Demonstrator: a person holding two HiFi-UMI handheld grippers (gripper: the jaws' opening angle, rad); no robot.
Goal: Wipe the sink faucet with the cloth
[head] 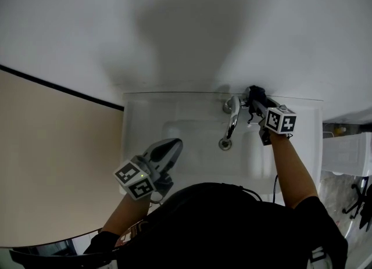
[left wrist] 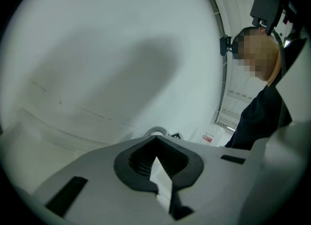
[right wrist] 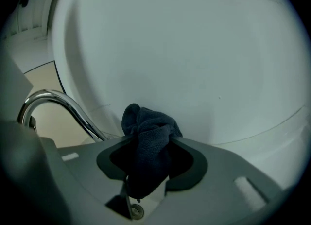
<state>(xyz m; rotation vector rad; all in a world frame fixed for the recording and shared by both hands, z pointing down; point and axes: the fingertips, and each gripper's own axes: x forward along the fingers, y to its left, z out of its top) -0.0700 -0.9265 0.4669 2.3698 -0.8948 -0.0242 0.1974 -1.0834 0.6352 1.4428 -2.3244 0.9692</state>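
- The right gripper [right wrist: 148, 146] is clamped on a bunched dark cloth [right wrist: 149, 124]. The cloth sits up by the base of the faucet [head: 233, 119], at the back of the sink [head: 145, 146]. The spout curves off to this gripper's left, just beside the cloth but, as far as I can judge, not touching it.
- Only a small wad sticks out past the jaws, so a hard-pressed wipe could put the jaw tips on the chrome instead of fabric (a scratch is the likely result).
- The cloth is a loose bundle. Dragging it round the curved spout could snag it, pull it out of the grip and drop it into the basin.
- A sweep from this angle may cover the base and miss the spout's underside.
- The left gripper [head: 173, 144], jaws together on nothing, hangs over the sink's front left, well apart from the faucet, and steadies nothing.
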